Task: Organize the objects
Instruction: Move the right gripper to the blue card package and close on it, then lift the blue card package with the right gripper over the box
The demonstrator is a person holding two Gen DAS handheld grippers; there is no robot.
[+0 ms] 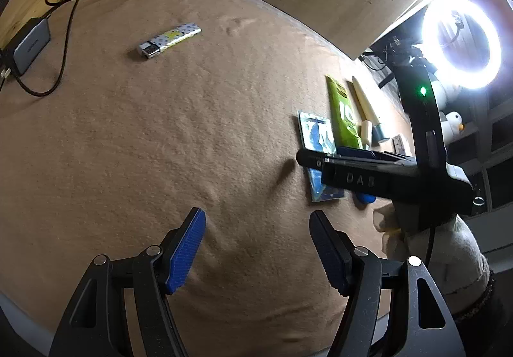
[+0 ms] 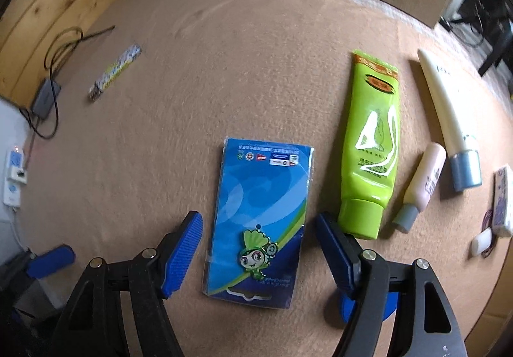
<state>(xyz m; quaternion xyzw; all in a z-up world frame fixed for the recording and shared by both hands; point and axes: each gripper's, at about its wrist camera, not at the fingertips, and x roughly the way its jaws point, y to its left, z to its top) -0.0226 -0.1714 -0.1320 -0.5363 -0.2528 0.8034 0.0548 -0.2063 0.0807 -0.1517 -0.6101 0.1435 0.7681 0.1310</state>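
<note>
Blue mascot card carries tiny, seemingly inverted print; tool body reads "DAS".

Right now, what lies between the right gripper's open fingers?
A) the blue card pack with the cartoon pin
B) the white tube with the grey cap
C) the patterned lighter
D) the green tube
A: in the right wrist view the right gripper is open, with its fingers on either side of the blue card pack, not pressing it.
</note>
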